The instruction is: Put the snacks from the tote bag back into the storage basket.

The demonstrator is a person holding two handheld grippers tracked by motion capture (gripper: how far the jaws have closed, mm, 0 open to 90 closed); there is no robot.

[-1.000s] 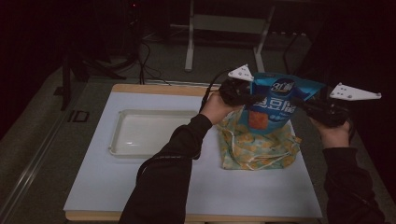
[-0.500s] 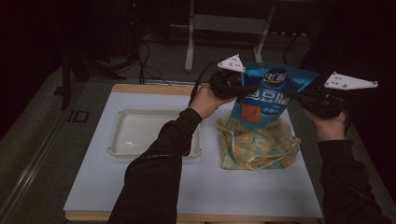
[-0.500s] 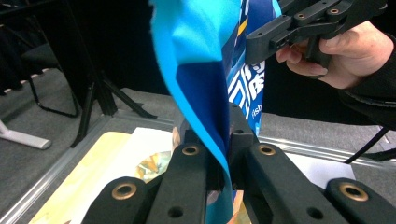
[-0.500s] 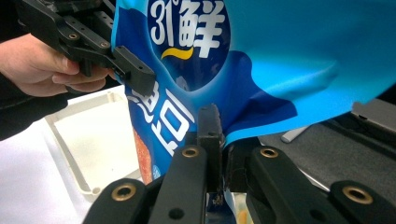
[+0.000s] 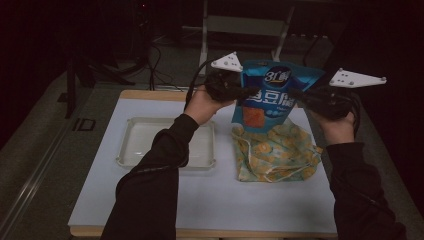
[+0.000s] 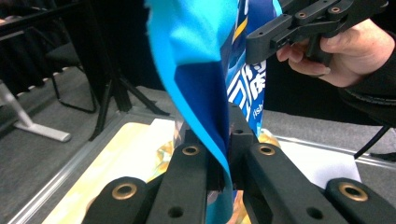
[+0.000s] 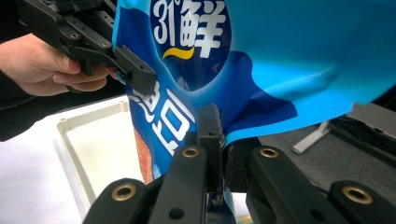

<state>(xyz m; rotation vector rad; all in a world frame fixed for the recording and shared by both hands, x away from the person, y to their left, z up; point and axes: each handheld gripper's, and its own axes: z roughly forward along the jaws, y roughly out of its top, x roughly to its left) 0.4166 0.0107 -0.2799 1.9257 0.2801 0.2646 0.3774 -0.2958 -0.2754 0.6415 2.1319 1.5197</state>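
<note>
One blue snack bag [image 5: 272, 92] hangs upright in the air above the table [image 5: 200, 210], directly over one yellow patterned cloth bag [image 5: 277, 152] that lies on the white surface; two grippers hold it, one at each side edge. The left gripper [image 5: 239, 92] is clamped tight on the snack bag's left edge, its two black jaws pinching the film between them, as the left gripper view shows [image 6: 223, 154]; the right gripper [image 5: 297, 95] is likewise closed hard on the opposite edge, seen up close in the right gripper view [image 7: 219, 154]. Each gripper carries one grey three-cornered plate on top; two in all. One shallow white tray [image 5: 130, 150] sits to the left of the cloth bag, near it but not touching. Two dark-sleeved forearms reach in from the near edge of the table.
</note>
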